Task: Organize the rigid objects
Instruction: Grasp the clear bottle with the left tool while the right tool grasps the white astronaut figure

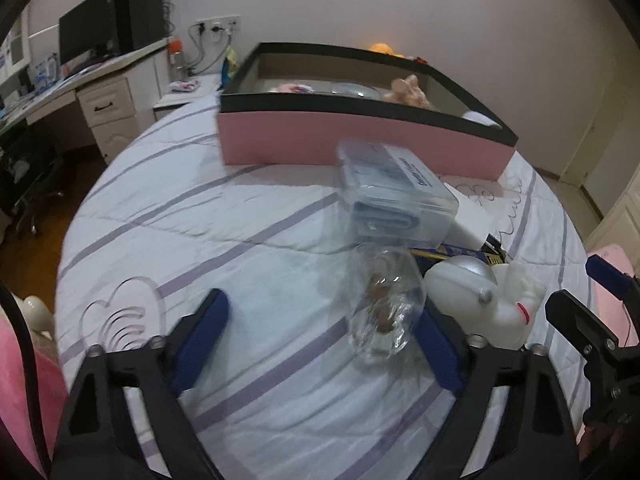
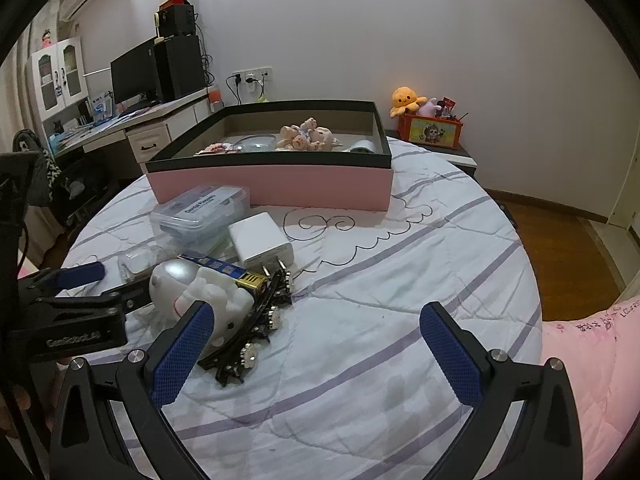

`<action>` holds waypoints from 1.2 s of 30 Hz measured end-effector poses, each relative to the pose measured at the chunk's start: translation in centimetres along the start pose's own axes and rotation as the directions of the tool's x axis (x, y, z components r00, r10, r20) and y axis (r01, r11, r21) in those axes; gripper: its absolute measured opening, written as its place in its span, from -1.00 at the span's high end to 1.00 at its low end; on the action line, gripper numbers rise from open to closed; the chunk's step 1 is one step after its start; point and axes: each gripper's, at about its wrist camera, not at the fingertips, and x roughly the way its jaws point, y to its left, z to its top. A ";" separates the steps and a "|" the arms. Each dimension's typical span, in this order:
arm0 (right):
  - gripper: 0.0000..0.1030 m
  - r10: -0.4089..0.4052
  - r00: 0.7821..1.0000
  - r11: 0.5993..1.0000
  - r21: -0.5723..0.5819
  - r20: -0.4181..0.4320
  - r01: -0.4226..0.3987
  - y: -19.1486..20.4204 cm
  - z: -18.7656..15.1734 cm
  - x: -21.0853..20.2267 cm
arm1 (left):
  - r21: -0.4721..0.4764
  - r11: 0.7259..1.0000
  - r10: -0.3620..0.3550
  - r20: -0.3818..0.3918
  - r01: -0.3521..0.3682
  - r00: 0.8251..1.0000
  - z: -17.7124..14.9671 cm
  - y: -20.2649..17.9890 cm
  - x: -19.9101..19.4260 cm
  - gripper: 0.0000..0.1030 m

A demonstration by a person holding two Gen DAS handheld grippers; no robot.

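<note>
Nearest the left wrist camera, the left gripper (image 1: 322, 338) had its blue-padded jaws spread wide over the striped bedspread (image 1: 240, 248), with a clear glass piece (image 1: 382, 304) lying between them, close against the inner side of the right-hand pad; whether it touched the pad could not be told through the blur. The right gripper (image 2: 316, 354) was likewise released, gripping nothing, its left finger (image 2: 182, 354) just in front of a white toy figure (image 2: 200, 292). Beside that figure lay a black curved strip with studs (image 2: 256, 328) and a blue and gold flat pack (image 2: 230, 270). Just beyond sat a white charger block (image 2: 260, 238) and a clear plastic box (image 2: 200, 212) with a printed label. Farther back stood the pink tray with a black rim (image 2: 272, 184), holding a small plush doll (image 2: 306, 136) and other small items. Against the far wall stood a desk (image 2: 152, 128) with a monitor (image 2: 134, 76).
</note>
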 end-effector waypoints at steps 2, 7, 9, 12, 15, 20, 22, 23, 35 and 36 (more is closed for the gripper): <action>-1.00 -0.001 1.000 1.000 0.004 -0.002 0.001 -0.2 0.1 0.2 | 0.021 1.000 0.004 -0.007 -0.004 1.000 0.3 -0.5 0.4 -0.35; -1.00 -0.002 1.000 1.000 0.007 -0.003 0.002 -0.4 0.2 0.4 | 0.081 0.997 -0.015 -0.002 0.015 1.000 0.5 -1.7 0.4 0.41; -1.00 0.001 1.000 1.000 0.006 0.000 -0.001 -0.2 0.3 0.4 | 0.086 0.996 -0.006 0.007 0.005 1.000 0.3 -1.8 0.1 0.41; -1.00 0.017 1.000 1.000 -0.004 0.003 -0.017 0.4 0.4 0.2 | 0.053 0.998 -0.021 0.018 0.020 1.000 -0.2 -1.0 -1.0 0.41; -1.00 0.039 0.999 0.999 -0.023 0.009 -0.039 1.5 0.6 0.0 | 0.039 0.999 0.003 0.039 -0.004 0.999 -0.7 -0.2 -2.2 0.41; -1.00 0.073 0.997 0.995 -0.065 0.017 -0.071 3.9 0.6 -0.1 | 0.002 1.000 0.026 0.050 -0.027 0.998 -1.5 1.8 -3.6 0.41; -1.00 0.079 0.997 0.993 -0.084 0.010 -0.078 4.9 0.5 -0.1 | -0.007 1.000 0.023 0.050 -0.022 0.998 -1.8 2.4 -3.9 0.41; -1.00 0.086 0.996 0.993 -0.086 0.008 -0.085 5.2 0.4 -0.1 | -0.013 1.000 0.024 0.054 -0.023 0.998 -1.9 2.7 -4.1 0.41; -0.60 0.163 0.984 0.979 -0.110 -0.073 -0.171 8.4 -0.1 3.1 | -0.042 0.999 0.031 0.065 -0.029 0.997 -2.5 4.5 -4.5 0.41; -0.32 0.171 0.980 0.977 -0.108 -0.099 -0.182 8.6 -0.1 3.8 | -0.043 0.999 0.028 0.065 -0.025 0.998 -2.5 4.5 -4.5 0.41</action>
